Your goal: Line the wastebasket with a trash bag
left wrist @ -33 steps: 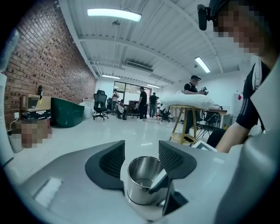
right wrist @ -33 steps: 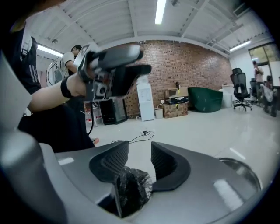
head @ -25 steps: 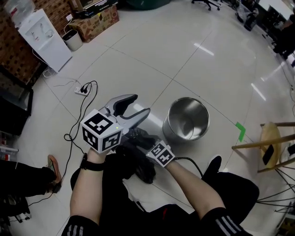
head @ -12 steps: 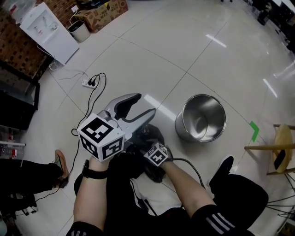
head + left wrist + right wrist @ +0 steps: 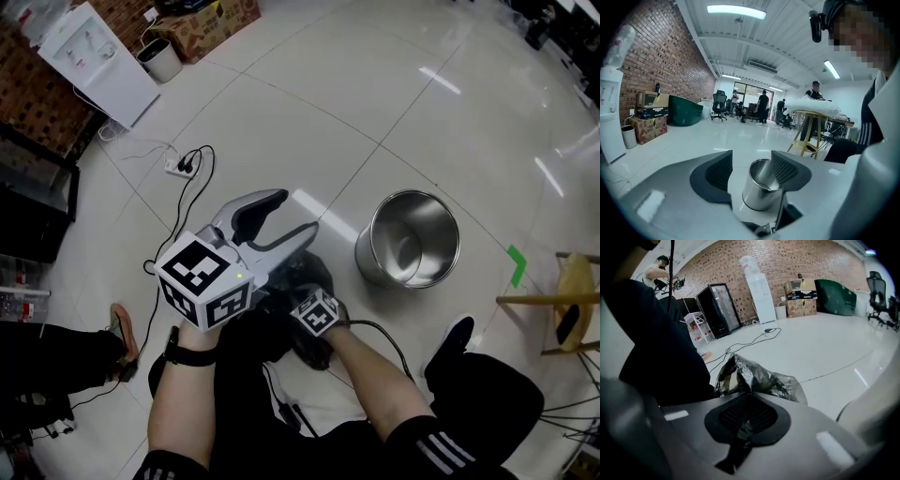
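Low beside the wastebasket [image 5: 410,237], right gripper [image 5: 747,401] jaws just clamped the crumpled trash bag [image 5: 759,378], left gripper [image 5: 292,213] jaws gape empty; next, find its mouth, apparently buried.

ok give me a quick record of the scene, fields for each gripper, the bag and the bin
left gripper: open, nothing between its jaws
right gripper: shut on the trash bag, jaws just closed
trash bag: black, crumpled, not yet in the wastebasket
wastebasket: shiny metal, upright on the floor, no liner inside, apart from both grippers
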### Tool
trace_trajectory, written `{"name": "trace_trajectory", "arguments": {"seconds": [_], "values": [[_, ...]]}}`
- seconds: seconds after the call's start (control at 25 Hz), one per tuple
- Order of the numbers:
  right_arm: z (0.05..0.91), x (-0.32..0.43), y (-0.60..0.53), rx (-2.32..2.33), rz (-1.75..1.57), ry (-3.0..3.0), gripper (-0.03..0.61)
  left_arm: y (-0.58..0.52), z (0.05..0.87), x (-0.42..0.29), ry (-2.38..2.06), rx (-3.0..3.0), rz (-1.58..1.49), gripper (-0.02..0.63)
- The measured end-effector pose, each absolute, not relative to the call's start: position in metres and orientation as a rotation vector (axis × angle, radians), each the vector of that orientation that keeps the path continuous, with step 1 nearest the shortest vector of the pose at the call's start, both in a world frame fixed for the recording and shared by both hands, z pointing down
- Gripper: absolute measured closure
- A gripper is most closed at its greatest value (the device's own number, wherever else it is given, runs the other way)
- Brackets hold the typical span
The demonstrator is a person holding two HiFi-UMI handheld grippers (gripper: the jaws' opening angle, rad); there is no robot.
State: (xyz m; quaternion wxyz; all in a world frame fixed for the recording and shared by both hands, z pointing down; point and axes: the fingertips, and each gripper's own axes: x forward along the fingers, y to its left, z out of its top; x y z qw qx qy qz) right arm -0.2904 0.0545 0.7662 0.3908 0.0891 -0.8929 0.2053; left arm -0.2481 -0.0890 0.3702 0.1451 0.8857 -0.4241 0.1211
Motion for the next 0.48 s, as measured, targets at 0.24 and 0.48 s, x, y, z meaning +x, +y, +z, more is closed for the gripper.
{"name": "trace_trajectory", "arguments": {"seconds": [0.24, 0.48], "values": [[0.708, -0.268, 0.02, 0.327, 0.496, -2.349, 0.574, -0.069, 0.423, -0.245, -1.112, 2.503, 0.647, 0.328], [0.636, -0.242, -0.016, 0.414, 0.406, -2.426, 0.574, -0.045, 0.472, -0.24, -0.979, 2.464, 0.878, 0.314]]}}
